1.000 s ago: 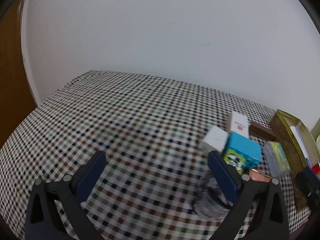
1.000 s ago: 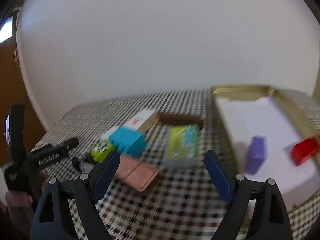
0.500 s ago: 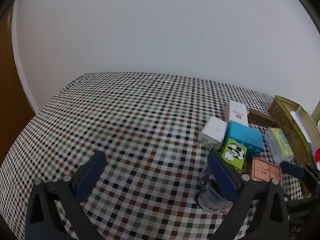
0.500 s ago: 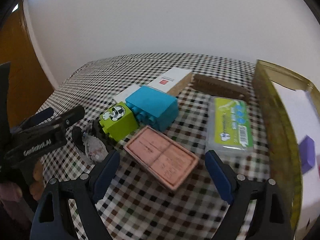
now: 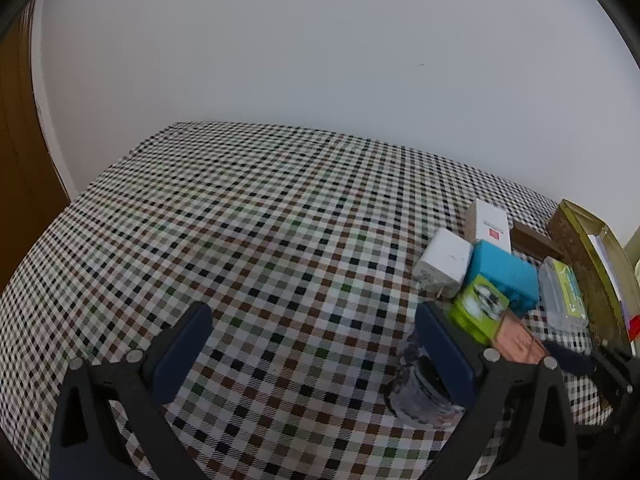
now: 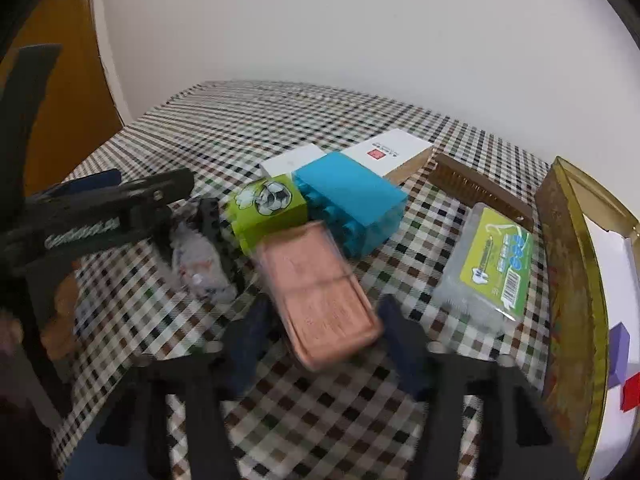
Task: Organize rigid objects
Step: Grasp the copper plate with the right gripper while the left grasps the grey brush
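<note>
Checkered tablecloth (image 5: 280,240) under white wall. Right gripper (image 6: 320,320) jaws closing around pink case (image 6: 320,292), near green block (image 6: 268,208), left of gold tray (image 6: 568,264). Left gripper (image 5: 312,344) wide apart, holding nothing.

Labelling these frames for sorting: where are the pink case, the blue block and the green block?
pink case (image 6: 320,292), right wrist view, middle of its lid
blue block (image 6: 352,190), right wrist view, top face
green block (image 5: 478,308), left wrist view, printed top

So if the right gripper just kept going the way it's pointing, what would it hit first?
Probably the pink case: it already lies between the closing jaws of the right gripper. Whether the pads touch it is blurred.
</note>
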Demonstrator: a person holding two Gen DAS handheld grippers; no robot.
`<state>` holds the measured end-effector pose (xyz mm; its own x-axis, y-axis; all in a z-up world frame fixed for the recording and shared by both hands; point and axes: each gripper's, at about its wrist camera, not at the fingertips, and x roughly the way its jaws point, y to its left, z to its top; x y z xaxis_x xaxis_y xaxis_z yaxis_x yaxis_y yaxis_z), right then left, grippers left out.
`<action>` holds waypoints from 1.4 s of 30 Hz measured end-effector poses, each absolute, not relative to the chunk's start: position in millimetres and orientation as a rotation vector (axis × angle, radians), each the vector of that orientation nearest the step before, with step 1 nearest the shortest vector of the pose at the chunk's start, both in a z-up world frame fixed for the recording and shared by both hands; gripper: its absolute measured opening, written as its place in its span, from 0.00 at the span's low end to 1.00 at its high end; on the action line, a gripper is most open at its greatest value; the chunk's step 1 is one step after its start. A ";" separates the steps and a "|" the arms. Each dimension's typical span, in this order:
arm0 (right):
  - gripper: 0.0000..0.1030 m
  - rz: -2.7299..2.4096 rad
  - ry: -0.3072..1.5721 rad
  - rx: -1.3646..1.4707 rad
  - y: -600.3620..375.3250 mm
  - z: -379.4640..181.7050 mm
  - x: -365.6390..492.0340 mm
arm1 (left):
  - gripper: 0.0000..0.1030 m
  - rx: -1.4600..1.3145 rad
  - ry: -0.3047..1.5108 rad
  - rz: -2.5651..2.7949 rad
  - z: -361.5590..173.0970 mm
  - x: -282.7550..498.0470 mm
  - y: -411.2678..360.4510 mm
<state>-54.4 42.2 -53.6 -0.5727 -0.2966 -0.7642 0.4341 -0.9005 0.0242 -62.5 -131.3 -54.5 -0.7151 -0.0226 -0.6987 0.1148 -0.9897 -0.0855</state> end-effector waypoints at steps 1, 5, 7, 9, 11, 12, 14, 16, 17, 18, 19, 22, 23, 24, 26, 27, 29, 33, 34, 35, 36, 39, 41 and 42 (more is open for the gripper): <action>0.47 -2.453 0.192 1.143 45.8 -52.4 -50.2 | 0.99 1.154 0.199 -2.838 -54.7 -62.7 -132.6; 0.46 -2.455 0.033 1.127 63.7 -50.3 -36.8 | 0.99 1.141 0.203 -2.879 -53.2 -59.0 -128.6; 0.46 -2.426 -0.033 1.141 65.2 -53.3 -38.4 | 0.99 1.144 0.188 -2.919 -52.1 -57.1 -123.5; 0.46 -2.418 -0.070 1.137 72.0 -53.1 -29.4 | 0.99 1.152 0.172 -2.969 -50.6 -53.8 -117.2; 0.46 -2.413 -0.073 1.134 70.5 -52.0 -28.7 | 0.99 1.170 0.127 -3.013 -50.2 -52.2 -108.5; 0.46 -2.413 -0.065 1.132 70.3 -51.8 -26.9 | 0.99 1.180 0.103 -3.033 -50.1 -51.0 -103.7; 0.46 -2.430 -0.028 1.129 69.1 -49.6 -20.1 | 0.99 1.196 0.042 -3.077 -49.5 -48.0 -93.2; 0.46 -2.441 0.021 1.132 66.4 -48.4 -12.9 | 0.99 1.214 -0.029 -3.096 -50.4 -47.3 -83.7; 0.46 -2.442 0.041 1.134 62.5 -48.7 -11.9 | 0.99 1.228 -0.040 -3.092 -51.3 -48.6 -82.3; 0.46 -2.437 0.061 1.141 59.6 -48.4 -19.0 | 0.99 1.262 -0.045 -3.077 -54.2 -51.6 -81.6; 0.47 -2.434 0.071 1.148 58.0 -49.4 -19.6 | 0.99 1.295 -0.040 -3.059 -56.8 -54.4 -81.6; 0.47 -2.426 0.071 1.149 59.0 -51.1 -24.1 | 0.97 1.387 0.063 -3.015 -65.0 -62.6 -90.9; 0.47 -2.427 0.070 1.149 58.0 -51.3 -24.0 | 0.96 1.385 0.078 -3.007 -65.2 -62.9 -93.2; 0.47 -2.420 0.072 1.147 68.3 -49.4 -18.0 | 0.92 1.386 0.105 -3.004 -65.5 -63.5 -96.4; 0.49 -2.414 0.080 1.145 69.4 -51.4 -22.3 | 0.68 1.397 0.121 -3.018 -65.6 -63.4 -97.0; 0.50 -2.411 0.087 1.144 69.5 -52.2 -23.4 | 0.67 1.400 0.117 -3.020 -65.3 -63.6 -96.7; 0.53 -2.409 0.094 1.143 68.5 -53.3 -22.2 | 0.67 1.395 0.120 -3.021 -64.6 -62.6 -97.6; 0.56 -2.429 0.100 1.140 66.0 -52.0 -27.0 | 0.63 1.384 0.153 -3.016 -63.9 -61.8 -103.3; 0.56 -2.435 0.105 1.139 65.1 -51.5 -29.0 | 0.61 1.379 0.161 -3.017 -64.9 -61.4 -102.0; 0.56 -2.441 0.113 1.138 63.0 -51.9 -32.2 | 0.58 1.372 0.167 -3.018 -64.0 -62.2 -102.2; 0.56 -2.449 0.125 1.140 59.2 -52.3 -35.5 | 0.52 1.362 0.172 -3.026 -62.9 -61.6 -102.8; 0.56 -2.450 0.162 1.164 52.4 -54.7 -41.3 | 0.41 1.330 0.177 -3.043 -59.8 -57.3 -103.4; 0.56 -2.459 0.215 1.161 45.8 -54.9 -41.5 | 0.41 1.331 0.175 -3.043 -60.0 -57.0 -103.1; 0.56 -2.460 0.238 1.162 43.5 -55.4 -40.9 | 0.41 1.332 0.171 -3.044 -60.0 -56.8 -102.5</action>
<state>-40.9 43.5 -55.4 -0.5700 -0.2878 -0.7696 0.4302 -0.9025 0.0189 -56.8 -102.5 -60.0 -0.6648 0.2100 -0.7168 -0.1284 -0.9775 -0.1673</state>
